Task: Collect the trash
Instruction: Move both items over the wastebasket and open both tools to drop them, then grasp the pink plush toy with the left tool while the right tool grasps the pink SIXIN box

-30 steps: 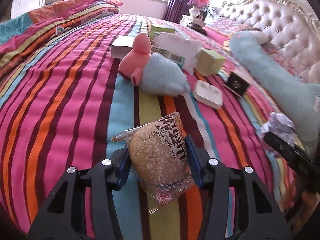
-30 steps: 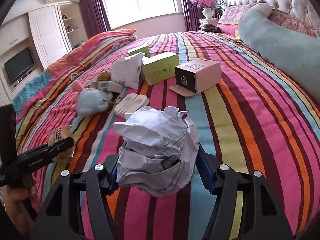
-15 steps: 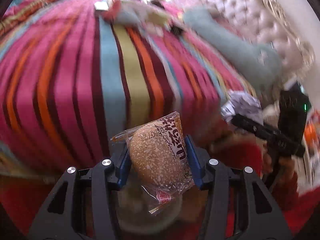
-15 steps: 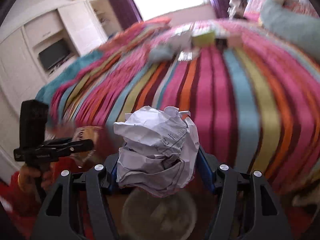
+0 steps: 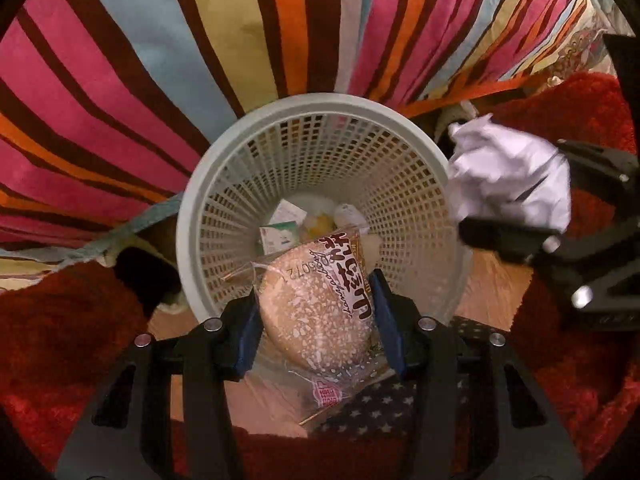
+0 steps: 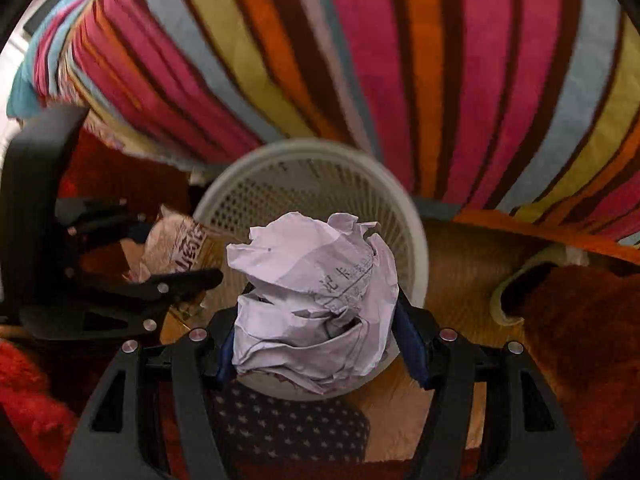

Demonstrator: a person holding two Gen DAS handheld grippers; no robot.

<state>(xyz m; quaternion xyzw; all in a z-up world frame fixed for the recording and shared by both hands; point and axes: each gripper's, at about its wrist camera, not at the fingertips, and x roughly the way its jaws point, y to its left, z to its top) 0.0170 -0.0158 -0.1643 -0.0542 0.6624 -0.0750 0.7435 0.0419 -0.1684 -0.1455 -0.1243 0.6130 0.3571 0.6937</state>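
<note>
A white mesh waste basket [image 5: 208, 200] stands on the floor against the bed's side, with several scraps at its bottom; it also shows in the right wrist view [image 6: 304, 152]. My left gripper [image 5: 318, 320] is shut on a wrapped bun [image 5: 320, 312] and holds it over the basket's near rim. My right gripper [image 6: 316, 320] is shut on a crumpled paper ball [image 6: 312, 300], above the basket's near edge. In the left wrist view the paper ball [image 5: 508, 176] hangs at the basket's right rim. In the right wrist view the bun [image 6: 176, 244] shows at the left.
The striped bedspread [image 5: 160, 60] hangs down behind the basket. A red shaggy rug [image 5: 60, 340] lies on both sides on a wooden floor [image 6: 460, 272]. A star-patterned dark cloth [image 6: 288, 424] lies below the grippers. A slipper [image 6: 508, 300] lies at the right.
Both grippers have swung down from over the bed to the floor beside it and now hold the bun and the paper ball over the waste basket.
</note>
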